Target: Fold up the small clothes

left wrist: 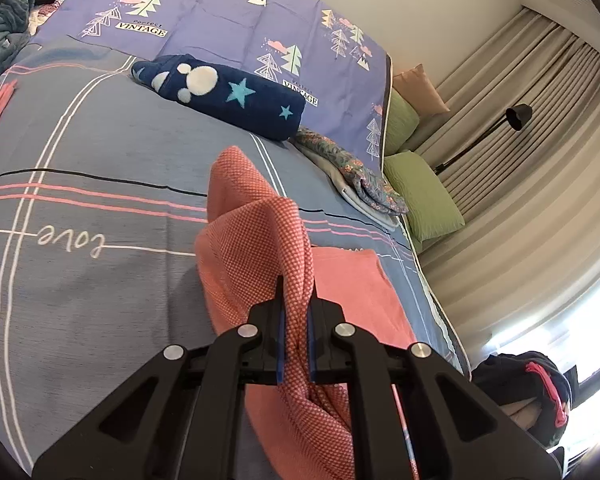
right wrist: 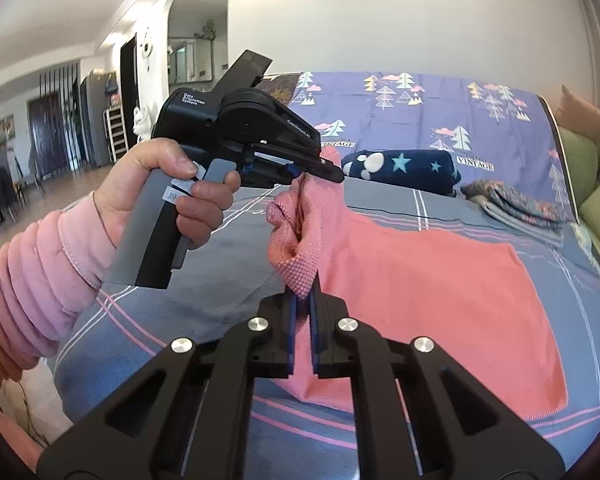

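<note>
Pink garment [right wrist: 440, 280] is lifted at one edge above the bed [left wrist: 100, 280], that edge pinched in both clenched tongs, left tongs [left wrist: 296, 296] and right tongs [right wrist: 305, 286] close together, while the rest trails away, lying on the bed.

I see a coral-pink knit garment [right wrist: 440, 280] with a fine dotted weave, its far part spread flat on the grey striped bed [right wrist: 480, 216]. Its near edge is lifted and bunched into soft folds, pinched at two spots close together, and the cloth drapes down from there.
</note>
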`<state>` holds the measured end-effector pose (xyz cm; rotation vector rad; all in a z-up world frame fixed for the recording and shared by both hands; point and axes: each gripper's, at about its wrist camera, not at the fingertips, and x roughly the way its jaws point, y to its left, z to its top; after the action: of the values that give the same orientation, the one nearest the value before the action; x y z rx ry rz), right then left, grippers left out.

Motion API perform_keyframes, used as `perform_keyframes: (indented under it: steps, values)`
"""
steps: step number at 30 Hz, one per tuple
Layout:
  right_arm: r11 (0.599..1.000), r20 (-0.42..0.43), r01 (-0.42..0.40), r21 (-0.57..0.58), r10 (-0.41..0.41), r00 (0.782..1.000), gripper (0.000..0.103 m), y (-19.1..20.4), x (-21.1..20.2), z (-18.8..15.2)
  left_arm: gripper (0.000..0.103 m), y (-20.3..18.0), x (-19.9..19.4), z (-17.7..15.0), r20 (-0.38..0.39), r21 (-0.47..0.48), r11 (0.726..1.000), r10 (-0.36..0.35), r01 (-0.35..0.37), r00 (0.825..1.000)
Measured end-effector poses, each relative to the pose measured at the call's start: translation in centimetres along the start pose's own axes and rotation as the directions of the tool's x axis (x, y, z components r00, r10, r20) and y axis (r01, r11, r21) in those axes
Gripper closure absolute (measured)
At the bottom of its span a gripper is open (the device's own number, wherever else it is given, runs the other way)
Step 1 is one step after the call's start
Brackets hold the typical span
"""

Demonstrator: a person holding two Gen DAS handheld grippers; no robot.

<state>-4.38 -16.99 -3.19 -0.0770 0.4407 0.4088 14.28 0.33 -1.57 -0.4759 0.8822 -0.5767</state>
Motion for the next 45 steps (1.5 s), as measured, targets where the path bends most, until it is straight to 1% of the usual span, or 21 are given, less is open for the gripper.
perform_keyframes:
  steps: [4,9,16,21,25,31,35,39,40,43,45]
  values:
    - [0.999,0.023,0.008,0.039,-0.009,1.000,0.098,-1.7,-1.0,-0.5,0.096,-1.9,1.2,0.2,-0.004,0.006,1.000,-0.002,0.002,1.000]
    - [0.992,0.051,0.028,0.119,-0.035,0.998,0.098,-4.6,-2.8,-1.8,0.096,-6.0,3.6,0.2,-0.024,0.061,0.998,0.014,-0.013,1.000]
    - [0.965,0.042,0.049,0.259,-0.062,0.997,0.098,-9.9,-4.2,-4.0,0.096,-10.3,8.0,-0.4,-0.076,0.126,0.992,0.034,-0.025,0.997]
    - [0.942,0.041,0.065,0.330,-0.083,0.996,0.098,-13.0,-5.1,-5.3,0.096,-12.7,11.7,-0.7,-0.127,0.153,0.987,0.067,-0.047,0.990]
    - [0.925,0.035,0.058,0.375,-0.076,0.997,0.098,-14.3,-5.4,-6.3,0.096,-14.2,14.5,-1.1,-0.166,0.177,0.981,0.111,-0.081,0.980]
    - [0.890,0.045,0.037,0.454,-0.065,0.997,0.098,-16.9,-6.3,-7.3,0.096,-16.2,16.8,-1.9,-0.187,0.217,0.972,0.135,-0.093,0.973]
    - [0.879,0.049,0.040,0.474,-0.071,0.996,0.098,-17.9,-6.8,-7.7,0.096,-17.7,17.9,-2.1,-0.201,0.238,0.966,0.149,-0.099,0.968]
    - [0.874,0.035,0.053,0.483,-0.080,0.996,0.098,-18.3,-7.2,-8.0,0.096,-19.0,19.3,-2.7,-0.210,0.287,0.950,0.187,-0.123,0.960]
    - [0.871,0.027,0.055,0.488,-0.078,0.997,0.098,-18.4,-7.2,-8.2,0.096,-19.3,19.8,-3.0,-0.208,0.308,0.942,0.207,-0.137,0.956]
    - [0.857,0.006,0.055,0.512,-0.067,0.998,0.098,-19.1,-7.1,-8.7,0.095,-19.7,20.8,-3.6,-0.204,0.341,0.924,0.251,-0.172,0.946]
    - [0.847,-0.007,0.051,0.530,-0.056,0.998,0.098,-19.4,-7.0,-9.1,0.094,-19.7,21.5,-3.9,-0.207,0.348,0.919,0.266,-0.183,0.941]
